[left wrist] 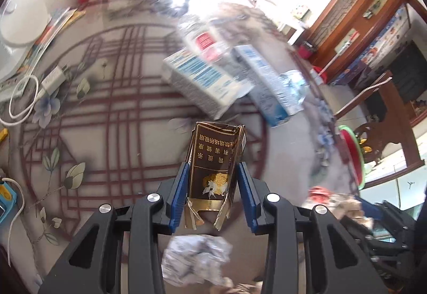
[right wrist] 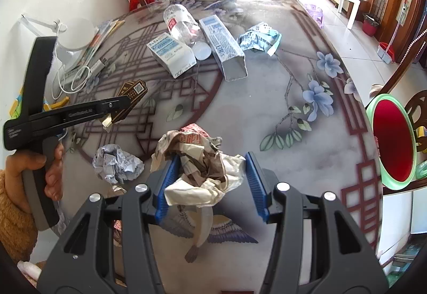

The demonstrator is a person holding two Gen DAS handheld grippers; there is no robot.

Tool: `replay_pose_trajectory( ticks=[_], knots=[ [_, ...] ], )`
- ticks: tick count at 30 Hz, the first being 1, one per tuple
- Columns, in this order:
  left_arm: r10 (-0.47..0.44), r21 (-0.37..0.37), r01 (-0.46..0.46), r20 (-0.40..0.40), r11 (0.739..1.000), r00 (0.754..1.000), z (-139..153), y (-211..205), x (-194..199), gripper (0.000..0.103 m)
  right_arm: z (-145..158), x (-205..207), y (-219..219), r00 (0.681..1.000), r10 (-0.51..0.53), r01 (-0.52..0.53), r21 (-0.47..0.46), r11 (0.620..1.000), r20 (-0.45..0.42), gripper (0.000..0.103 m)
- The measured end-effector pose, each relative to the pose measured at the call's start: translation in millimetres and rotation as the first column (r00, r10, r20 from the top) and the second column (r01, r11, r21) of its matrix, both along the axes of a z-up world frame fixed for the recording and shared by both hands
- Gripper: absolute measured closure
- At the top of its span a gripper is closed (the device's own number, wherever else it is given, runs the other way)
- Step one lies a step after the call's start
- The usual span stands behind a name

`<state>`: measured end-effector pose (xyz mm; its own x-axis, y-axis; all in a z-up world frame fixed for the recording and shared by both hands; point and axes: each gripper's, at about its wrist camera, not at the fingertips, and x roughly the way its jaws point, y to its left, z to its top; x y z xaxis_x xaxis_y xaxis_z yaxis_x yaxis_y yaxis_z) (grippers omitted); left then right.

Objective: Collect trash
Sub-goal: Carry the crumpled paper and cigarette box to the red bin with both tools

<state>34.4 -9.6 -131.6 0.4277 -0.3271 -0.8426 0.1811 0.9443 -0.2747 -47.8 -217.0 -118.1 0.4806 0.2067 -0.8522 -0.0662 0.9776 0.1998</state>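
Crumpled wrappers (right wrist: 198,168) sit pinched in the right gripper (right wrist: 210,174); the left gripper (left wrist: 212,187) clamps a brown cigarette pack (left wrist: 213,160). Both should keep squeezing until over the red-lined bin (right wrist: 392,139).

On the table (right wrist: 267,112), my right gripper (right wrist: 210,182) holds a paper wad (right wrist: 197,160) between its jaws at the near edge. A foil ball (right wrist: 116,163) lies just left of it. Farther left, my left gripper (right wrist: 120,104) holds a pack (right wrist: 132,92) between its jaws. Behind, mid-table, two cartons (right wrist: 170,54) flank a bottle (right wrist: 181,22) and a lid (right wrist: 202,50). A wrapper (right wrist: 259,39) lies right of them. A bin (right wrist: 392,139) stands off the table's right edge.
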Motion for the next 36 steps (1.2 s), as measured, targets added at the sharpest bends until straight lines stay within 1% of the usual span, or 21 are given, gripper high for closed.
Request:
replay_pose_trajectory(
  ticks=[6, 12, 22, 25, 36],
  knots=[
    [-0.028, 0.009, 0.027, 0.061, 1.0, 0.998, 22, -18, -7, 0.069, 4, -1, -4, 1.0, -0.013, 0.013, 0.008, 1.0, 0.019, 0.054],
    [-0.024, 0.028, 0.021, 0.091, 0.999, 0.996, 35, -22, -9, 0.068, 7, -2, -10, 0.999, -0.033, 0.032, 0.014, 0.999, 0.033, 0.054],
    [-0.041, 0.022, 0.039, 0.107, 0.999, 0.993, 40, -40, -12, 0.068, 14, -6, -29, 0.996, -0.075, 0.075, 0.005, 0.997, 0.056, 0.054],
    [-0.059, 0.035, 0.055, 0.12, 0.998, 0.991, 42, -53, -13, 0.068, 16, -9, -41, 0.993, -0.096, 0.097, 0.0, 0.995, 0.063, 0.054],
    [-0.123, 0.037, 0.12, 0.11, 0.992, 0.986, 43, -110, -18, 0.068, 16, -23, -89, 0.986, -0.156, 0.156, -0.006, 0.988, 0.057, 0.054]
  ],
)
